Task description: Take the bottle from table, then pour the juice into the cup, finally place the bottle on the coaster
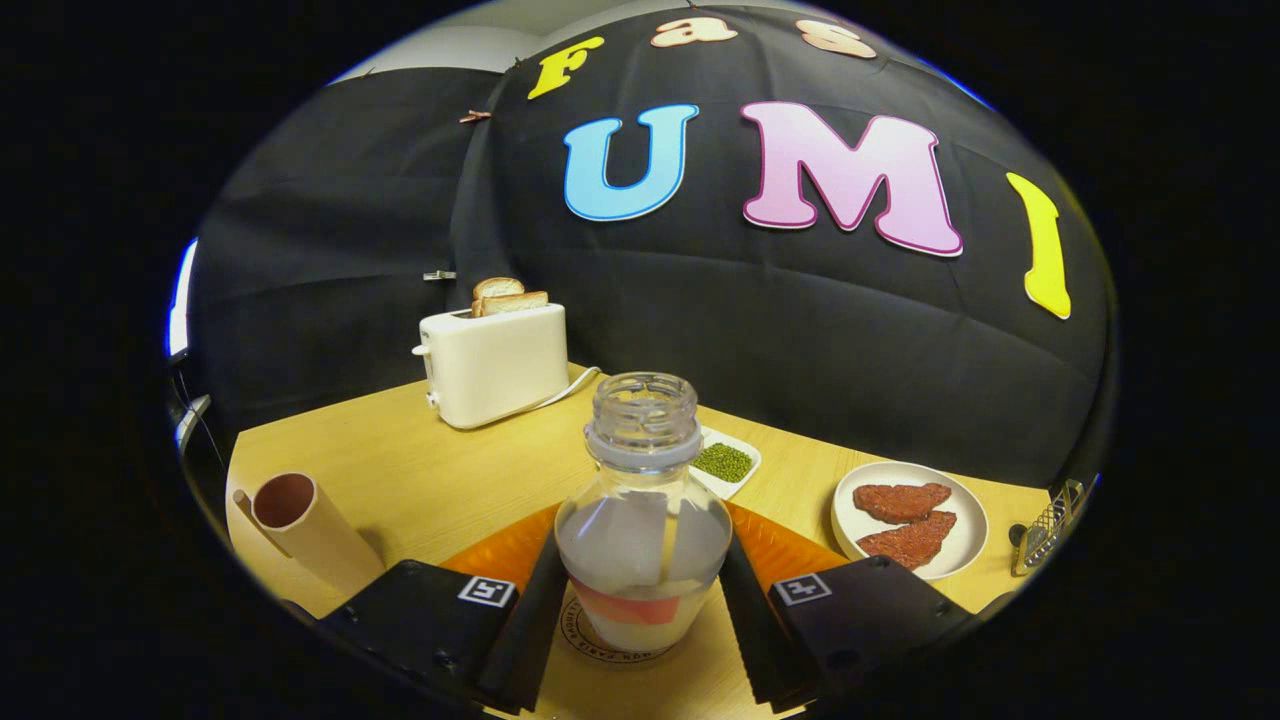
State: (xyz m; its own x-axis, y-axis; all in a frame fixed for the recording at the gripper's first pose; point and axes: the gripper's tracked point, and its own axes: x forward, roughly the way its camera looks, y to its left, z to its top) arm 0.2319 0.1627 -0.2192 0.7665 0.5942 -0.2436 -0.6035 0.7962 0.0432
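Standing upright between the two fingers of the gripper (pixel 643 610), the bottle (pixel 643 520) is clear, uncapped and partly filled with pale liquid. Its base rests on a round coaster (pixel 600 645) with printed lettering round its rim, lying on the wooden table (pixel 420 480). The fingers flank the bottle's lower body on both sides and lie close against it; whether they press on it or merely stand alongside cannot be told. The gripper is held low and level, pointing forward across the table. A brown cup (pixel 300 525) sits well off to the left of the fingers, tilted. Beyond the bottle lie an orange mat (pixel 790 545), a small white dish of green beans (pixel 725 462), a plate (pixel 965 540) with two red-brown patties, and a white toaster (pixel 495 365) holding bread.
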